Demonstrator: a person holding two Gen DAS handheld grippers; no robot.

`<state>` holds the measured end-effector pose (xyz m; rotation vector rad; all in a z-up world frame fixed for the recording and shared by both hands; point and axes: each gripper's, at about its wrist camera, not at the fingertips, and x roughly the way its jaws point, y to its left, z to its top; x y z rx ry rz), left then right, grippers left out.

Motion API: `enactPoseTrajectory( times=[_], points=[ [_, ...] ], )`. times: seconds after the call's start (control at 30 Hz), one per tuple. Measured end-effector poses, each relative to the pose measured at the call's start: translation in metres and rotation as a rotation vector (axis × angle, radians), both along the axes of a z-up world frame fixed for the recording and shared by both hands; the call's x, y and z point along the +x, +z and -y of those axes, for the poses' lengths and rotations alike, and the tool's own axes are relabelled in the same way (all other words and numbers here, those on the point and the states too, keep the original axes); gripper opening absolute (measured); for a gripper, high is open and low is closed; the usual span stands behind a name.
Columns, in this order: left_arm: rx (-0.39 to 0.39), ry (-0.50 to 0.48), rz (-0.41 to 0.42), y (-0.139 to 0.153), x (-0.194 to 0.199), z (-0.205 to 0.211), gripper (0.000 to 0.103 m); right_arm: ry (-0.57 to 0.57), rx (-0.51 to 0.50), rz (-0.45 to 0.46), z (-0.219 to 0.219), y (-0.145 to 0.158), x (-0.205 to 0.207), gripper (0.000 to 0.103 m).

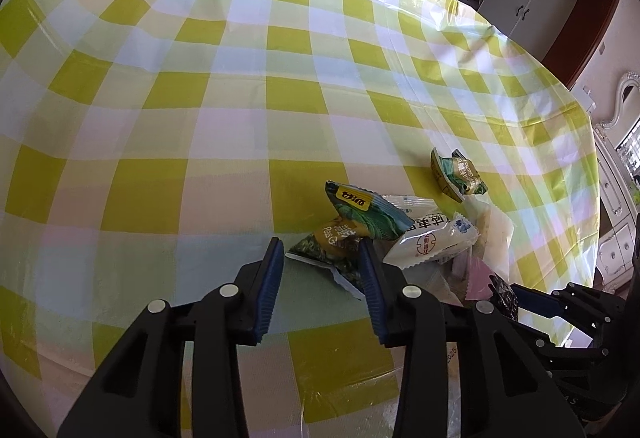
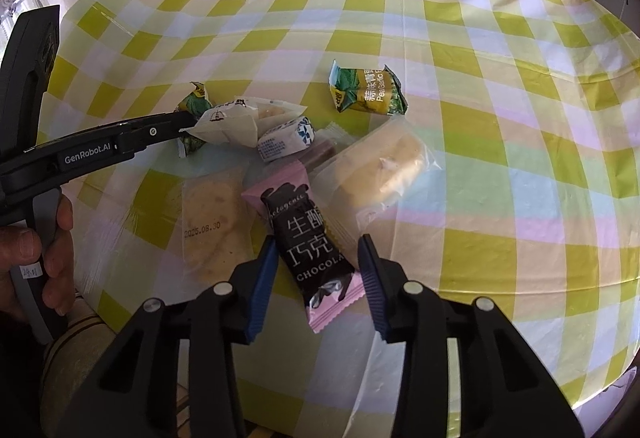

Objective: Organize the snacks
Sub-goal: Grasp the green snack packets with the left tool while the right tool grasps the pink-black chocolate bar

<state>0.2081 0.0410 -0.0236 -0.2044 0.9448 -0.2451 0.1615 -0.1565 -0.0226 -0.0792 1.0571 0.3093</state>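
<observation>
Both sets of jaws are half-spread: the right gripper (image 2: 318,262) straddles a black-and-pink chocolate bar (image 2: 310,250), its left pad touching and the right apart, while the left gripper (image 1: 320,270) brackets a green pea packet (image 1: 326,248) without visibly pinching. Sorting looks barely begun; every snack lies jumbled near the checked tabletop's (image 1: 200,98) near edge, one green pea pack (image 2: 366,92) apart.
</observation>
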Motion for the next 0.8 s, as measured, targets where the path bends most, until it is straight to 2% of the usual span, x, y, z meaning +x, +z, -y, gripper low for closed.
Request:
enactPoseTrajectory(
  times=[0.17,0.3,0.4,0.5,0.57,0.6,0.7,0.8],
  points=[
    [0.006,0.114,-0.013,-0.002,-0.001,-0.023,0.051,0.035,-0.012,-0.007,-0.008,0.0,-0.003,0.036],
    [-0.044,0.214,-0.005,0.001,-0.003,-0.049,0.055,0.046,-0.021,-0.01,-0.011,0.0,-0.004,0.036],
    [-0.102,0.206,0.021,0.009,-0.009,-0.051,0.056,0.036,-0.017,-0.012,-0.009,0.0,-0.003,0.039],
    [-0.203,0.176,0.045,0.017,-0.012,-0.049,0.064,0.023,-0.001,-0.019,-0.005,-0.001,-0.001,0.042],
    [-0.25,0.149,0.03,0.017,-0.008,-0.04,0.069,0.017,0.003,-0.023,-0.004,-0.002,0.0,0.042],
    [-0.264,0.135,0.015,0.015,-0.005,-0.035,0.074,0.017,0.005,-0.023,-0.004,-0.001,0.0,0.042],
    [-0.289,0.14,-0.034,0.008,0.003,-0.024,0.075,0.016,0.006,-0.02,-0.005,-0.001,0.001,0.042],
    [-0.268,0.155,-0.052,0.006,0.01,-0.017,0.075,0.01,0.013,-0.022,-0.004,-0.002,0.003,0.042]
  ],
)
